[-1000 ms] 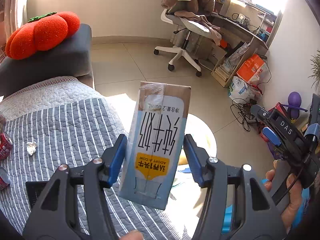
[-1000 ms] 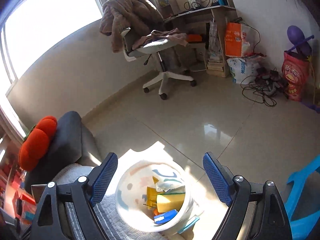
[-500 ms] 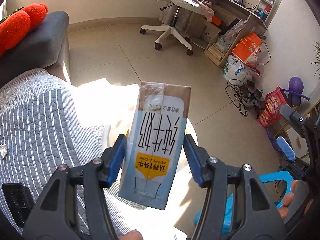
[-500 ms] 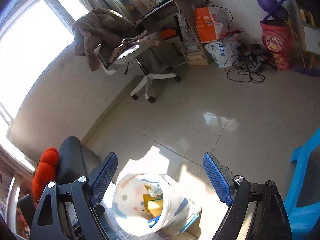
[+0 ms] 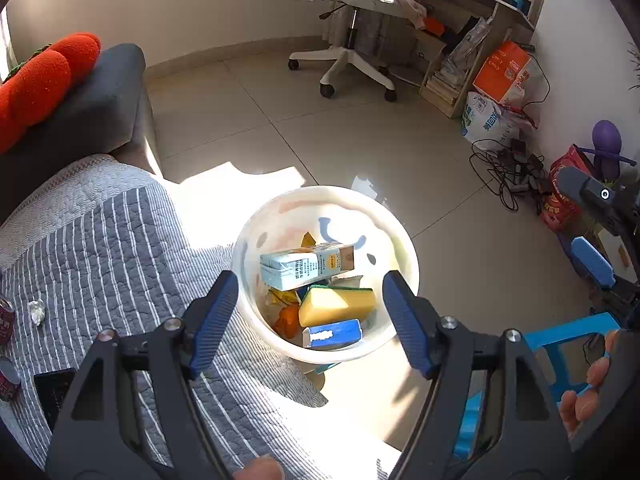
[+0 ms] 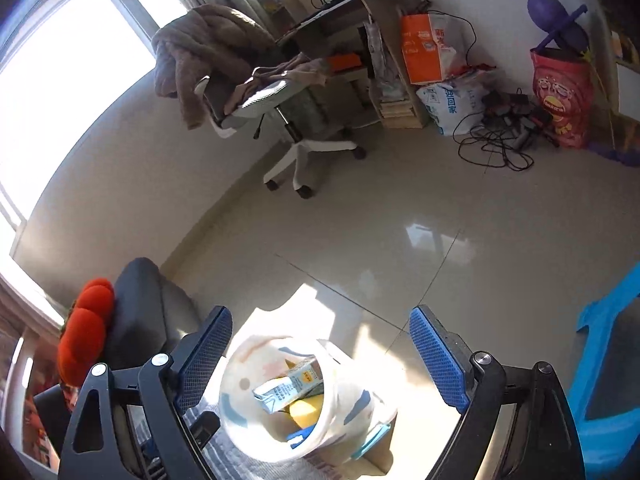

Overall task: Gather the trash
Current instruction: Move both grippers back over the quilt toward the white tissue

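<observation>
Now the milk carton (image 5: 307, 266) lies on its side inside the white bin (image 5: 406, 248), at the centre of the left wrist frame, resting on top of a yellow sponge (image 5: 337, 305) and a small blue box (image 5: 333, 332); a moment ago it stood clamped upright between the left tongs (image 5: 310, 316), so it has just been let go and dropped in. The left tongs are opening, nothing is between the pads, and they hang above the bin's near rim. In the right wrist view the same carton (image 6: 286, 388) shows tilted inside the bin (image 6: 362, 404) at the lower centre of the frame, and the right tongs (image 6: 320, 356) are spread wide and empty, framing the bin without touching it. This piece of trash looks delivered, I judge. Outward, the bin stands on the tiled floor just beside the striped bed cover (image 5: 116, 264) at the left of the frame. On that cover, at the far left edge, a crumpled white scrap (image 5: 37, 310) and dark red cans (image 5: 5, 322) remain, so the collecting probably goes on there next.
</observation>
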`<state>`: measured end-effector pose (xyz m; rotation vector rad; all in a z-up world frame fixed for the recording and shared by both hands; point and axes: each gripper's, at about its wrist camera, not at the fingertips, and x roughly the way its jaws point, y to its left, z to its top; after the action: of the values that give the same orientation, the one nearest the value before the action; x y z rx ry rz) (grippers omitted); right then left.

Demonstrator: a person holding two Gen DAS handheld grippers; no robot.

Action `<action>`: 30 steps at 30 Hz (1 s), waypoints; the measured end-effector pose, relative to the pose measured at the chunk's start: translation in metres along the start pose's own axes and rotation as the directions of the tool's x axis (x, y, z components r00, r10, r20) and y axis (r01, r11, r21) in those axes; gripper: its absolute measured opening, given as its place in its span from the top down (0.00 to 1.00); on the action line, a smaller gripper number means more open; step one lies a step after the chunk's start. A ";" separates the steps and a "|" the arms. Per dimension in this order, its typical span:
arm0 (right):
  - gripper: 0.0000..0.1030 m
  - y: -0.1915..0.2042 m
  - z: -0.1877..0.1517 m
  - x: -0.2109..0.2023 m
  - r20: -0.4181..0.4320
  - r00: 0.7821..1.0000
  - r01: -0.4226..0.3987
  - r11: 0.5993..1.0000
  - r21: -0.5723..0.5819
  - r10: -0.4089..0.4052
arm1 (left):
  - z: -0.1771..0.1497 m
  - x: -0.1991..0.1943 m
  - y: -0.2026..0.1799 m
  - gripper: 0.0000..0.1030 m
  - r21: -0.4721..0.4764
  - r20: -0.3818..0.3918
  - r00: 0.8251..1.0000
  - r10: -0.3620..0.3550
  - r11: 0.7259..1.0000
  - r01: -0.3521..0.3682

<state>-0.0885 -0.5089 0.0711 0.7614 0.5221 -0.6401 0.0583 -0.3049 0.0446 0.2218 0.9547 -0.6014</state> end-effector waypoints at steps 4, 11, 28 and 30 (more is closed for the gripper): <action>0.01 0.028 -0.014 0.004 -0.004 1.000 0.020 0.994 -0.106 -0.021 | -0.008 -0.015 0.019 0.24 -0.009 0.034 0.998 0.049 0.999 -0.048; 0.00 0.084 -0.049 0.012 -0.009 0.999 0.034 0.958 -0.284 -0.039 | -0.026 -0.045 0.075 0.22 -0.113 0.101 0.986 0.136 0.986 -0.124; 0.00 0.221 -0.170 0.024 -0.043 0.999 -0.047 0.759 -0.649 0.026 | -0.085 -0.081 0.213 0.16 -0.323 0.072 0.949 0.308 0.907 -0.270; 0.00 0.232 -0.183 0.029 -0.062 0.998 -0.062 0.741 -0.668 0.027 | -0.094 -0.084 0.231 0.16 -0.349 0.058 0.943 0.329 0.891 -0.289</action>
<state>0.0561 -0.2503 0.0465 0.0949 0.7227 -0.3397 0.0885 -0.0436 0.0412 0.0299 0.8712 -0.1482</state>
